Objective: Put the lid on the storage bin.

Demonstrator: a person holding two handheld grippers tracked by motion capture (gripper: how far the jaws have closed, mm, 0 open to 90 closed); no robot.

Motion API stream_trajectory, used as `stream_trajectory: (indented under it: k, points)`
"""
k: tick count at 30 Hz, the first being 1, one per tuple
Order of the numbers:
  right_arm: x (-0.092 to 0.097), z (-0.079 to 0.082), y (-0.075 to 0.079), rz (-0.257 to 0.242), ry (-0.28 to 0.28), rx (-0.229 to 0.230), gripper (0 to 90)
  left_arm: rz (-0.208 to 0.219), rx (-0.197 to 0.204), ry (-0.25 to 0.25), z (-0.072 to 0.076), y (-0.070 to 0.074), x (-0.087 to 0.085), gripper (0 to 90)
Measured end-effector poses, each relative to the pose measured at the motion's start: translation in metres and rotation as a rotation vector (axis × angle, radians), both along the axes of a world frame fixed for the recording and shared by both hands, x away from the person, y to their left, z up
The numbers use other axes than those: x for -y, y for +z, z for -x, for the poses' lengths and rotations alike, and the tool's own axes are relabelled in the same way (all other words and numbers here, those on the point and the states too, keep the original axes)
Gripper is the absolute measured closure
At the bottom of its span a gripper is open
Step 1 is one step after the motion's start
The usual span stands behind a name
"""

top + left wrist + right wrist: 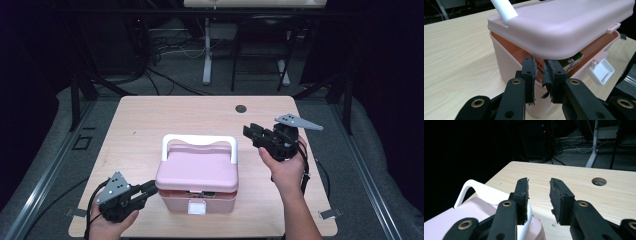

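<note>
No legible text on carton (571, 61)

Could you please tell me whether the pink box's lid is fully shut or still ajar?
Ajar. The lid sits raised above the box rim, a carton shows through the gap, and the white latch hangs unfastened.

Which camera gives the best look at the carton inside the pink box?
The left gripper view: the carton shows its printed side under the raised lid. The high view catches just a sliver of it at the front gap. The right gripper view looks across the lid's top.
</note>
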State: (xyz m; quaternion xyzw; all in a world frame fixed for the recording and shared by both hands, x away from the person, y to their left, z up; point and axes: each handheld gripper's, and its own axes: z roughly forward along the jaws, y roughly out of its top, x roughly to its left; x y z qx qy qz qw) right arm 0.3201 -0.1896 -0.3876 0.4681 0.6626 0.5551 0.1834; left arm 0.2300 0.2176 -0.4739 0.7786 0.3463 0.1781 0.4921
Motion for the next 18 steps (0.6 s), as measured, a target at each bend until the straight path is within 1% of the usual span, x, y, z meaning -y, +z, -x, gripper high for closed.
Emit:
stream_trajectory:
  k: [5,7,9,10,15,17,18]
  points:
    - [0.003,0.0,0.0,-0.006,-0.005,0.001,67.8,-0.002,0.002,0.001,0.002,-0.004,-0.001,77.9]
    - [0.002,0.0,0.0,-0.006,-0.004,0.0,67.8,0.003,-0.005,0.004,0.003,-0.005,-0.002,77.8]
    - [0.002,0.0,-0.001,-0.004,-0.004,-0.001,67.8,0.0,-0.013,0.003,0.004,-0.007,-0.002,77.8]
    - [0.002,0.0,-0.001,-0.004,-0.004,-0.001,67.8,-0.003,-0.011,0.002,0.004,-0.009,-0.002,77.8]
    - [0.002,0.0,-0.001,-0.005,-0.006,0.003,67.8,-0.021,-0.033,-0.002,0.006,-0.015,-0.002,77.7]
    - [0.003,0.0,-0.001,-0.009,-0.009,0.001,67.8,-0.031,-0.031,-0.004,0.006,-0.017,-0.003,77.7]
    - [0.004,0.0,-0.001,-0.01,-0.009,0.001,67.8,-0.031,-0.038,-0.002,0.006,-0.018,-0.004,77.6]
